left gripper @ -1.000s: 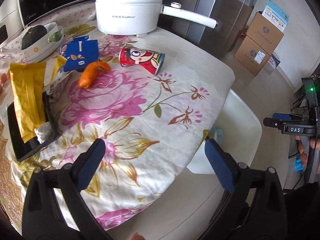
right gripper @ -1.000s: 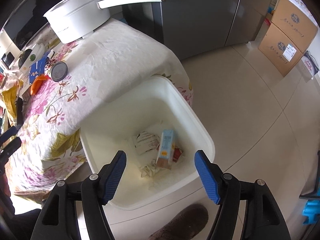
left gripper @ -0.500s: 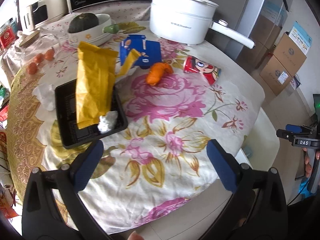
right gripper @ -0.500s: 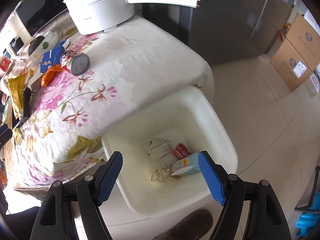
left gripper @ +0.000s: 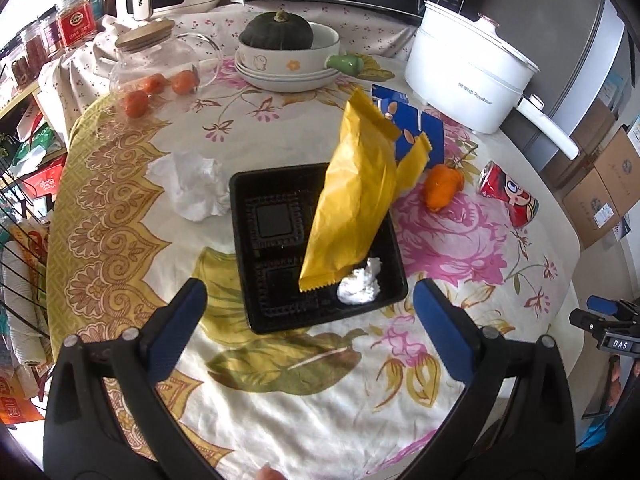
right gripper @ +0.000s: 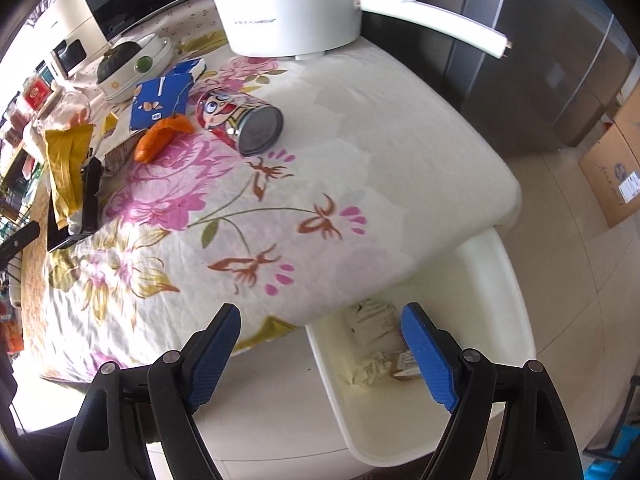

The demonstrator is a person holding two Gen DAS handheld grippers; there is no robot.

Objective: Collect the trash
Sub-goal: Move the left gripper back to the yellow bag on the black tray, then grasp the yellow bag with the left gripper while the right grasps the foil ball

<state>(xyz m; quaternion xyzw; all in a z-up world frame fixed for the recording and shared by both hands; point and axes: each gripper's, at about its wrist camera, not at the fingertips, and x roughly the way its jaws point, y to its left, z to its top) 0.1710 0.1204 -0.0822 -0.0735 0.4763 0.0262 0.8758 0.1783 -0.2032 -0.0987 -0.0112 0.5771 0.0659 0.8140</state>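
Left tongs point(left gripper: 306, 304): jaws wide apart, nothing between them, poised above the near edge of the black tray point(left gripper: 256, 280) on the table point(left gripper: 500, 280). Right tongs point(right gripper: 320, 344): jaws have just been opening, nothing between them; they hang over the table's edge and the white bin point(right gripper: 516, 292) on the floor beside it.

Trash on the table: a yellow bag point(left gripper: 356, 208) leaning out of the tray; a crumpled tissue point(left gripper: 360, 282) in the tray's near corner; a second tissue point(left gripper: 192, 186) just beside the tray; a blue wrapper point(left gripper: 424, 128), an orange peel point(left gripper: 442, 186) and a red can point(right gripper: 236, 120) lying on its side farther back. The bin already holds a few papers.

Step in hand, as judged — the left tongs picking up from the tray. Advice: close on the yellow bag's lower flat edge, clear of the tray rim, so the tray is not dragged; lift straight up; take the small tissue separately. The can may roll — grip it across its body.
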